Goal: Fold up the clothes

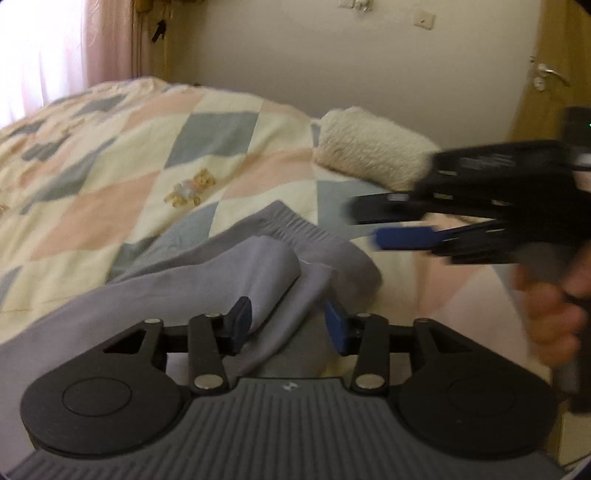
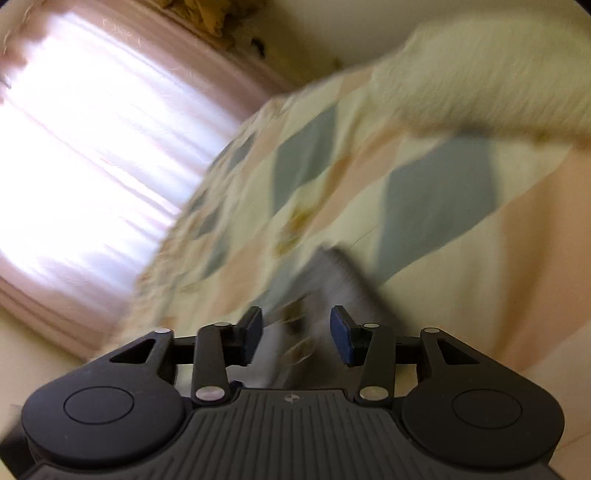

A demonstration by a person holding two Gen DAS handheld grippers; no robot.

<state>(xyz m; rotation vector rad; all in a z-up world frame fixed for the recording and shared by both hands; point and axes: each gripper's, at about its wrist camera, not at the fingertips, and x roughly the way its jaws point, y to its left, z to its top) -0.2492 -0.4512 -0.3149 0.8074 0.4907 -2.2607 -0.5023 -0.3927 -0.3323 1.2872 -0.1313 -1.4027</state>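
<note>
Over the patchwork quilt [image 1: 110,221], both claws spread: left gripper [image 1: 288,325] straddles the grey ribbed-waist garment [image 1: 184,288], right gripper [image 2: 295,332] at 3 o'clock. Looks pre-fold; next, pinch an edge.

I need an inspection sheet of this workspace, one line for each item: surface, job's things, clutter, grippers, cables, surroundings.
Surface: bed with patchwork quilt.
Job's things: grey garment partly folded, ribbed waistband on top.
Clutter: cream fleece blanket, folded, near the wall.
Grippers: left gripper open over the garment; right gripper open, blurred.
Cables: nothing seen.
Surroundings: pink curtain, wooden door, wall socket.
</note>
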